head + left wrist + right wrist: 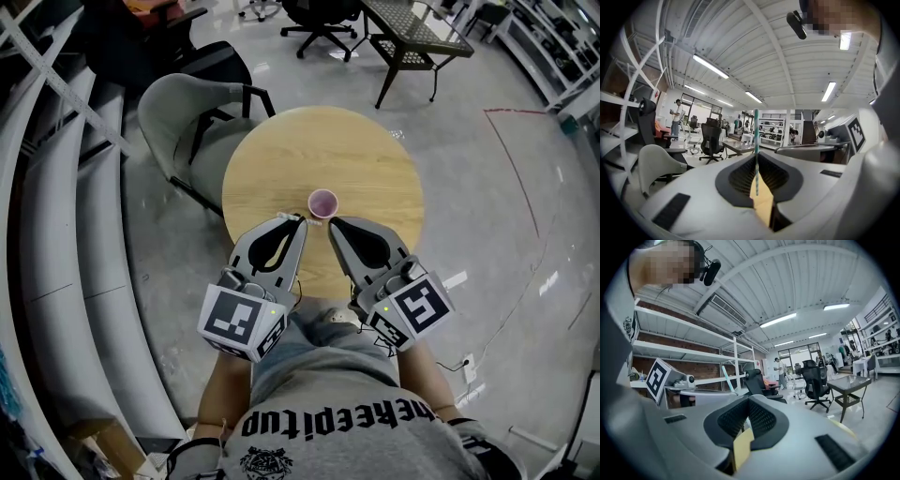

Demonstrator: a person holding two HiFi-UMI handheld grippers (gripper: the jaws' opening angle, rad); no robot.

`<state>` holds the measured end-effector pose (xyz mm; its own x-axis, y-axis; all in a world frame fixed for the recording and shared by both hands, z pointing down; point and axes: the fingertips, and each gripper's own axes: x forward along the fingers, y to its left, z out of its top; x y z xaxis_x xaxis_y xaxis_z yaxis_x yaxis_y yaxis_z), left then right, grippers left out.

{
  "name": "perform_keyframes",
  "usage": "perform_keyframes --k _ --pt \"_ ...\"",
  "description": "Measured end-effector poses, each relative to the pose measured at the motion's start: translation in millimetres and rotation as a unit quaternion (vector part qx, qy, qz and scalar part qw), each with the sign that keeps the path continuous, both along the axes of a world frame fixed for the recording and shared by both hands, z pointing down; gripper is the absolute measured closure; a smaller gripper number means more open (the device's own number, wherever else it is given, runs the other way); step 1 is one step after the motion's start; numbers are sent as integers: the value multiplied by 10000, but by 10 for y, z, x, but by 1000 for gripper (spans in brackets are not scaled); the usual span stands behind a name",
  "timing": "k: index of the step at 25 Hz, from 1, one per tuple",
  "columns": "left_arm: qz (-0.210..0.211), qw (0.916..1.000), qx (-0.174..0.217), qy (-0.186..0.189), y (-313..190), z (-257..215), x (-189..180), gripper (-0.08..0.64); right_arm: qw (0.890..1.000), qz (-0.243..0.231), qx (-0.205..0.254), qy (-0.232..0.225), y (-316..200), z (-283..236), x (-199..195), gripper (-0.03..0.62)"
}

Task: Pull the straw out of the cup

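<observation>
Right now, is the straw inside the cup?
No: the left gripper has its jaws shut on the straw, holding it upright, and in the head view the cup looks empty.

head view steeply down on table; gripper views near-level, sharing office chair.

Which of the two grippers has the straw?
The left gripper: the thin teal-striped straw stands upright, clamped between its closed jaws. The right gripper is closed too, but with nothing between its jaws.
</observation>
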<state>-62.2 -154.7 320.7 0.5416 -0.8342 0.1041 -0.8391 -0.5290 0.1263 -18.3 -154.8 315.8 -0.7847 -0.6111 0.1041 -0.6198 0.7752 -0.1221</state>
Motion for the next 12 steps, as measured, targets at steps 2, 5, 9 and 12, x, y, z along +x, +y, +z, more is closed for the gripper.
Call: perform_keyframes --k 2,5,9,12 --pt "-56 10000 41 10 46 -21 9 512 10000 -48 22 13 29 -4 11 580" --pt "-128 9999 111 29 109 -49 24 512 9999 -138 47 30 77 -2 22 581" --pt "-205 9996 185 29 188 -86 53 512 9996 -235 109 69 146 -12 39 581" --pt "-250 9995 214 22 223 -104 66 512 9994 -289 152 84 176 -24 47 581"
